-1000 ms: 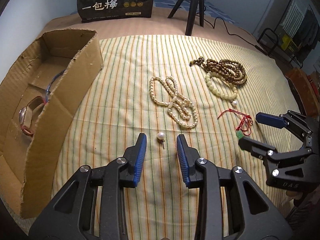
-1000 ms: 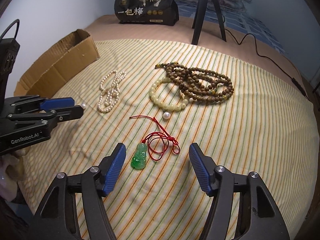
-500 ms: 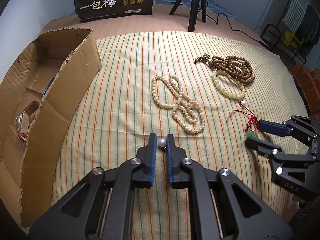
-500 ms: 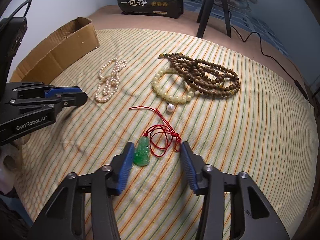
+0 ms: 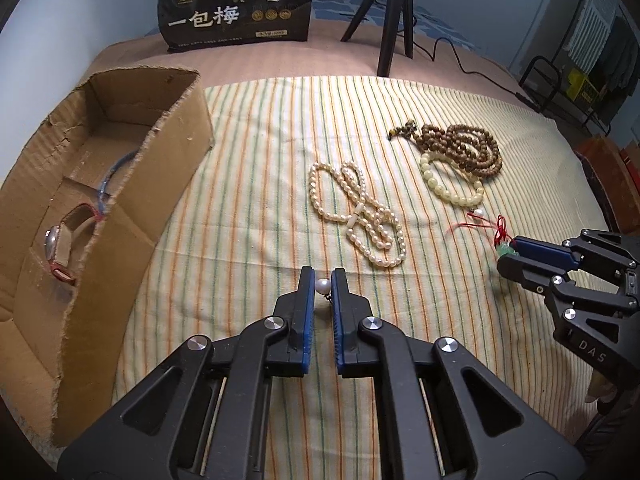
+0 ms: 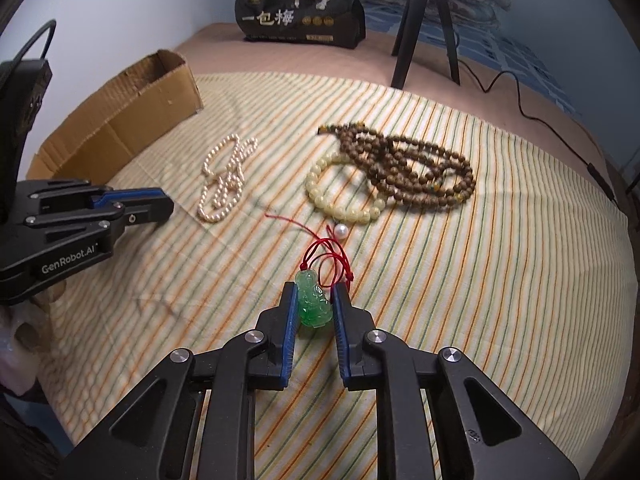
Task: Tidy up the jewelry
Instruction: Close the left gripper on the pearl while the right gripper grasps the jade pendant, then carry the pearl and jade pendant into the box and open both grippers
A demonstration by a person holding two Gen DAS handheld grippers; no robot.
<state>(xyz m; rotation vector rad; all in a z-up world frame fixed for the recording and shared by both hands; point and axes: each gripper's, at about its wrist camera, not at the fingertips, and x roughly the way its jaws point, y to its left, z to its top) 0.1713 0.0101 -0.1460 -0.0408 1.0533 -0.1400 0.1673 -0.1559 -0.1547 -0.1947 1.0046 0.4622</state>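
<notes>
My left gripper (image 5: 322,280) is shut on a small pearl earring (image 5: 323,286) just above the striped cloth. My right gripper (image 6: 313,294) is shut on a green jade pendant (image 6: 313,303) whose red cord (image 6: 330,254) trails ahead on the cloth. A pearl necklace (image 5: 360,216) lies in the middle, also in the right wrist view (image 6: 224,184). A pale bead bracelet (image 6: 340,200) and a brown bead string (image 6: 408,168) lie farther back. A second pearl earring (image 6: 341,231) lies by the bracelet. A cardboard box (image 5: 100,184) at the left holds a watch (image 5: 56,240).
A black printed bag (image 5: 236,4) and a tripod (image 5: 390,20) with a cable stand beyond the cloth. The right gripper shows at the right edge of the left wrist view (image 5: 532,256). The left gripper shows at the left of the right wrist view (image 6: 136,206).
Both grippers have closed: the left on the pearl earring, the right on the jade pendant. Both moved forward onto their pieces.
</notes>
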